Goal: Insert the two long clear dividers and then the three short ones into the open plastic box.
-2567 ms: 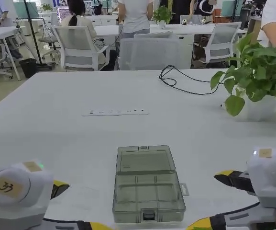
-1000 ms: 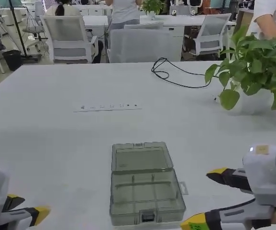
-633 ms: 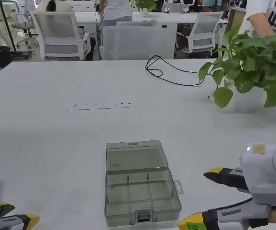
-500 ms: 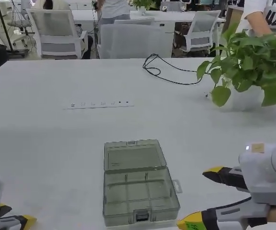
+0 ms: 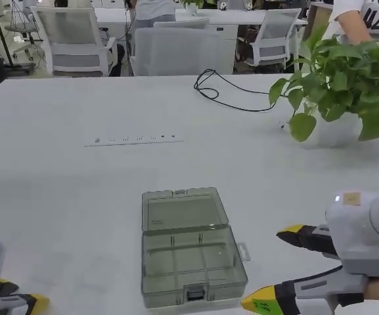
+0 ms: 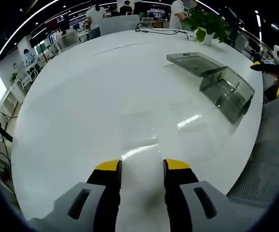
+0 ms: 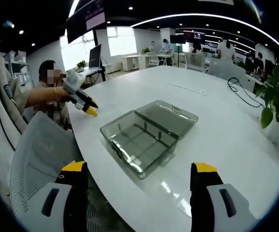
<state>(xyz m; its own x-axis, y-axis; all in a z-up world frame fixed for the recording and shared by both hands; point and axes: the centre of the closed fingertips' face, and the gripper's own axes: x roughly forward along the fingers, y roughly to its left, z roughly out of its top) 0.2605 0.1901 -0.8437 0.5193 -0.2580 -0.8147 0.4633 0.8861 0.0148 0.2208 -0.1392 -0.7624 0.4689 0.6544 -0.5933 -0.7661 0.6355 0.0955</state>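
Box: the plastic box (image 5: 192, 252) sits open near the near edge of the surface (image 5: 77, 197), lid laid flat behind it.
Right: the right gripper (image 5: 271, 269) hangs just right of the box, jaws spread wide, holding nothing.
Left: the left gripper (image 6: 141, 166) shows a narrow gap between its jaws, empty. Its own view catches faint clear sheets (image 6: 192, 123) lying ahead.
Change: the left gripper has pulled back towards the near left corner, and the box is unmoved.
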